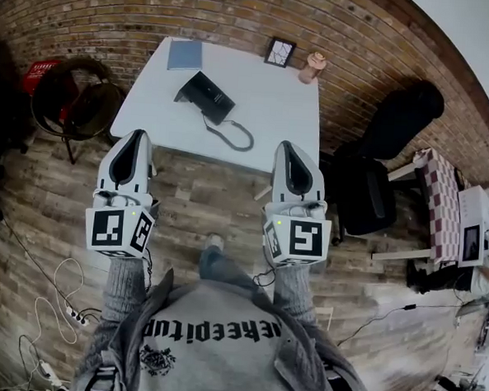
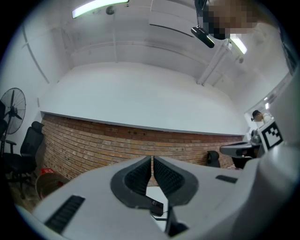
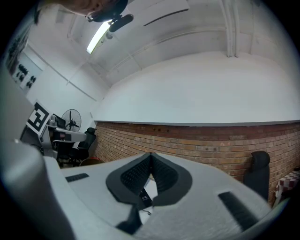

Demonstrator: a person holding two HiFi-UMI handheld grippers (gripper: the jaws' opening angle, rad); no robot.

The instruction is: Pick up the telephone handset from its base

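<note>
A black telephone (image 1: pixel 205 96), its handset resting on the base, sits on the white table (image 1: pixel 266 109) ahead of me, and its coiled cord (image 1: pixel 234 137) trails toward the near edge. My left gripper (image 1: pixel 138 133) and right gripper (image 1: pixel 286 144) hover over the wooden floor just short of the table, both pointing at it. Each is shut with nothing between its jaws. In the left gripper view the left gripper (image 2: pixel 152 161) shows the phone (image 2: pixel 157 206) low between its fingers. The right gripper view likewise has the right gripper (image 3: pixel 150 159) with the phone (image 3: pixel 142 197) below.
A blue notebook (image 1: pixel 185 55), a small picture frame (image 1: pixel 280 52) and a pinkish figure (image 1: pixel 314 67) lie at the table's far edge by the brick wall. A black office chair (image 1: pixel 370 169) stands to the right. A round fan (image 1: pixel 73 97) is left, with cables (image 1: pixel 52 303) on the floor.
</note>
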